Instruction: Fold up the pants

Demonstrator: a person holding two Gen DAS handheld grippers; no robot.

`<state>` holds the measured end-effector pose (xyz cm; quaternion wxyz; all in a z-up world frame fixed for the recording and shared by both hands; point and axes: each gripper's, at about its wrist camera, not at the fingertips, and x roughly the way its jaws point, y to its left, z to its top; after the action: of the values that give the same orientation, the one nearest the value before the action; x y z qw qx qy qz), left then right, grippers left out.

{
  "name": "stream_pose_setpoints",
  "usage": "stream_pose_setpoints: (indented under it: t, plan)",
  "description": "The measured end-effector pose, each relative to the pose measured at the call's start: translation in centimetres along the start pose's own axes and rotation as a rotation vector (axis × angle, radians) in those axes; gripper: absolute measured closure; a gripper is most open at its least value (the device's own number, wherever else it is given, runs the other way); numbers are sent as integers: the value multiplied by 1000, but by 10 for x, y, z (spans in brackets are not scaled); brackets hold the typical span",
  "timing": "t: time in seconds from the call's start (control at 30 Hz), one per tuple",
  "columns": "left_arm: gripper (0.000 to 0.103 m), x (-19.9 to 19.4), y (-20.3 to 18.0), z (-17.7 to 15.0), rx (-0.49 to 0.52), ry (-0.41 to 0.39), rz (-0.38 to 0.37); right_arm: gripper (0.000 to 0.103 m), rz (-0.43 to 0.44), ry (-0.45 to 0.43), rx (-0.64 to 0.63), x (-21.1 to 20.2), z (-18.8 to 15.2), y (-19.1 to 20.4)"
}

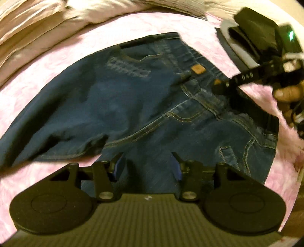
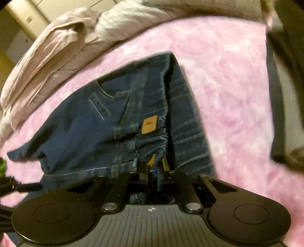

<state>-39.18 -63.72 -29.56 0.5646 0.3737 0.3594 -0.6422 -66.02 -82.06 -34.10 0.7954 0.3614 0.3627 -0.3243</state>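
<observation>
Jeans (image 1: 133,106) spread, unfolded, across pink bed cover (image 1: 190,24); right gripper (image 2: 152,171) clenched on waistband, left gripper (image 1: 148,167) released above denim; folding barely begun.

Bed w/ fuzzy pink blanket (image 2: 228,79). Rumpled pale bedding (image 2: 47,62) bunched at far edge. Warm, dim light; cream wall (image 2: 19,15) behind.

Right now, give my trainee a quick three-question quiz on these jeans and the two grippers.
1. True or false: the left gripper is open above the jeans.
2. What has the right gripper pinched: A) waistband of the jeans, B) pink blanket, C) pillow?
3. What colour is the patch on the waistband?

Key: 1 true; 2 A; 3 tan.
</observation>
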Motion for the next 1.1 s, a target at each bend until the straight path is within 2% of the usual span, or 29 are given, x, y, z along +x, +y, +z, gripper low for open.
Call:
stream_pose_setpoints:
  t: [0.03, 0.1, 0.2, 0.3, 0.4, 0.53, 0.6, 0.7, 0.83, 0.93, 1.1]
  plan:
    - [57, 1, -3, 3, 14, -10, -12, 102, -12, -41, -47, -13, 4, 5]
    - [57, 5, -9, 10, 40, -24, -32, 102, -25, -104, -30, -30, 13, -2]
    - [57, 19, -17, 17, 63, -19, -54, 102, -90, -97, -37, -20, 9, -14]
    - [57, 26, -15, 11, 72, 3, -69, 101, -117, -91, -16, -10, 5, -20]
    - [57, 22, -7, 2, 57, 17, -59, 92, -157, -84, -42, -4, 1, -15]
    - [57, -3, 14, -12, -1, 18, -19, 69, -234, -88, -40, -22, 2, -1]
    - [57, -21, 31, -23, -29, 10, 11, 65, -263, -107, -61, -34, 1, 16]
    - [57, -49, 71, -45, -68, 4, 80, 63, -280, -115, -143, -49, -4, 55]
    - [54, -84, 143, -78, -99, 11, 178, 61, -227, -92, -219, -46, -11, 117]
    - [51, -106, 207, -106, -84, 19, 247, 60, -181, -70, -263, -30, -17, 172]
    - [41, -132, 337, -150, -24, 5, 343, 59, -137, -41, -346, 16, -31, 274]
